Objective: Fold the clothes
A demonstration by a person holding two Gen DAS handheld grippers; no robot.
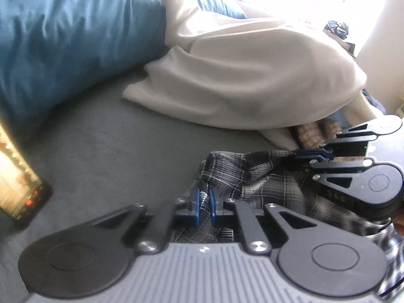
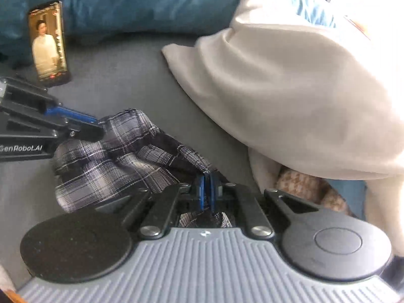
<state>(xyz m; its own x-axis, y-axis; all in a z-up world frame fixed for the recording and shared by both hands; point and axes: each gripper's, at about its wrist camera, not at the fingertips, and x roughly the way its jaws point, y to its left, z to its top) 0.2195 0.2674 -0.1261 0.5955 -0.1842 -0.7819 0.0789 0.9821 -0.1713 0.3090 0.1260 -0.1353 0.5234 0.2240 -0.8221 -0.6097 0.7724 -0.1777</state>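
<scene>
- Left wrist view shows a grey bed surface (image 1: 106, 146) carrying everything, with a blue duvet (image 1: 63, 38) heaped along its far side.
- Next in size, a cream blanket (image 1: 252, 75) is mounded to the right; a brown knitted thing (image 1: 310, 133), too hidden to name, pokes out beneath it.
- Between the two tools lies the plaid garment (image 2: 106, 161), bunched and creased on the bed rather than spread flat, just beside the blanket's edge.
- At the left, a phone (image 2: 49, 43) with a lit screen stands propped near the duvet.
- Left gripper (image 1: 204, 202) has its blue pads nearly together, pinching a ridge of plaid cloth.
- Right gripper (image 2: 207, 189) is closed tight on a fold at the garment's other side; some fabric shows behind the pads.
- Risks, as I judge them: each grip looks to hold only a thin pinch, so pulling the cloth taut could slip it free; a bunched grab may take several layers and fold crooked; a wide swing could snag the blanket or topple the phone.
</scene>
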